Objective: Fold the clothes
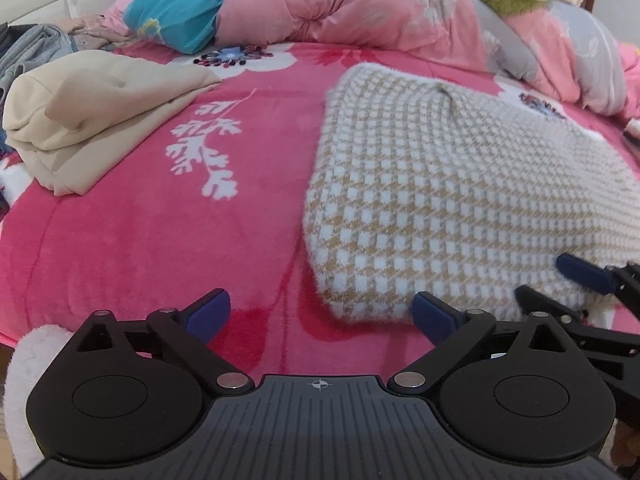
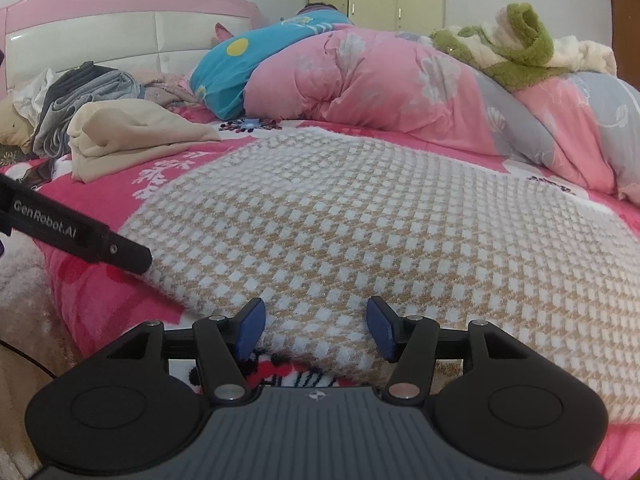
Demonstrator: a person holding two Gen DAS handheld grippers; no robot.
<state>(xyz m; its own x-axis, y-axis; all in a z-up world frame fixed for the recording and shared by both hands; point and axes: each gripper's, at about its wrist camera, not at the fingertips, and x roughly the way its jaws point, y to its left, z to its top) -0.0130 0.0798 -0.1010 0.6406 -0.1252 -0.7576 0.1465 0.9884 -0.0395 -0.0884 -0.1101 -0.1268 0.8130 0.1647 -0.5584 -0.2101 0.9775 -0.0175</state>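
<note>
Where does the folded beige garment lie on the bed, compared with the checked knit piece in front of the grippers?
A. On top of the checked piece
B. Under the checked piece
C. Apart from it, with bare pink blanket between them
C: the beige garment lies apart from the checked piece, with a strip of pink blanket between them.

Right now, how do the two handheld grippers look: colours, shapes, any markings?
Both look alike. The left gripper and the right gripper each have a dark grey ribbed body with a small crosshair mark, two round black discs, black link arms with silver pivot pins, and blue pads on the fingertips. In the right wrist view, the left gripper's black side bears white "GenRobot.AI" lettering. No cables or sleeves are clearly visible.
</note>
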